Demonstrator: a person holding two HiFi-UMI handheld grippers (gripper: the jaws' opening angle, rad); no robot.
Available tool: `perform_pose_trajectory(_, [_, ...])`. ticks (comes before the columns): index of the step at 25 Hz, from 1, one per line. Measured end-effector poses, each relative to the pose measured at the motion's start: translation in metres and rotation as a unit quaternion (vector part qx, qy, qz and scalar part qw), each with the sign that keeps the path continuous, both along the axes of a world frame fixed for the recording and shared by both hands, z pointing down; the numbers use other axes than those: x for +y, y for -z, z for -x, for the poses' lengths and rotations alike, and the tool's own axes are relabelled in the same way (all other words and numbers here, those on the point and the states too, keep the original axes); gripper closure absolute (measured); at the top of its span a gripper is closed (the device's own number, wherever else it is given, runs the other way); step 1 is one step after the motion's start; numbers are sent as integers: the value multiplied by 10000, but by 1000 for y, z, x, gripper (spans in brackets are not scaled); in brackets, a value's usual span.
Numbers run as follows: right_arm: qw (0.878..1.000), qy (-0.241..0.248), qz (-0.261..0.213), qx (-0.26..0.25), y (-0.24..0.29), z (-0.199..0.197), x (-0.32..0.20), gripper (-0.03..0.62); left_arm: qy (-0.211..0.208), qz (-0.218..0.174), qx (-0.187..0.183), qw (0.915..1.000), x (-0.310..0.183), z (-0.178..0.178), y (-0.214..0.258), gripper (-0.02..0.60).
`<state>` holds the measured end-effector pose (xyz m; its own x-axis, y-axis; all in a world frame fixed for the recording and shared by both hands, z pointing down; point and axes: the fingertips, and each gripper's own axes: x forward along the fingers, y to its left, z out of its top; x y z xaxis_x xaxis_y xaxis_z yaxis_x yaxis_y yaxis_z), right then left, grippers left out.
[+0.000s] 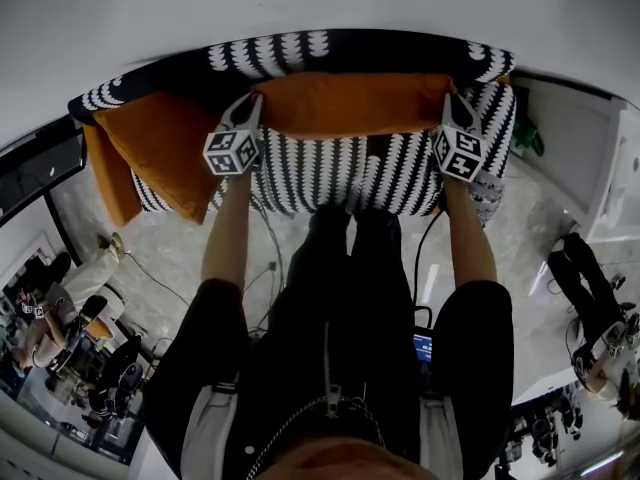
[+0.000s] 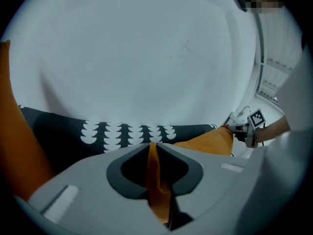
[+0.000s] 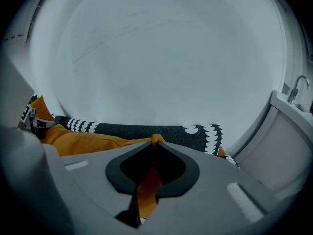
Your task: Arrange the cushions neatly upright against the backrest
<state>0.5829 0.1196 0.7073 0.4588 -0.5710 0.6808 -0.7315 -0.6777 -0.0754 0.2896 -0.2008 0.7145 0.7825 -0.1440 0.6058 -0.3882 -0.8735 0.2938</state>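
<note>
Along the backrest stretches a plain orange cushion.

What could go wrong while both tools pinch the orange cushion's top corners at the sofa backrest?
The left tool and right tool each pinch only a thin fold of the held cushion; a corner could slip out and drop one side. Once released, it may slump forward off the backrest. The second cushion leans tilted at the left end and may topple.
</note>
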Motion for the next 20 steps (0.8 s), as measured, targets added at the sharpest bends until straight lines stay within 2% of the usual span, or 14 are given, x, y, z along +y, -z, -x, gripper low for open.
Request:
perform_pose_trajectory(7, [9999,-117,82,24,-18,-34,-16,560,153,79,-87,9998,-20,-32,-15,534])
perform_pose_trajectory(14, [9994,-218,271,-88,-29,-44,-39,562,201,236,-174,9994,-39,-37,-21,525])
perform_pose_trajectory(18, [9990,-222,255,276,-17,-49,-32,463,405,-85,-113,9991,-40,-28,-12,458])
perform_pose_trajectory(20, [9985,-224,172,464,-8,-47,-23,450,522,-302,-61,9982,-36,-21,-2,432])
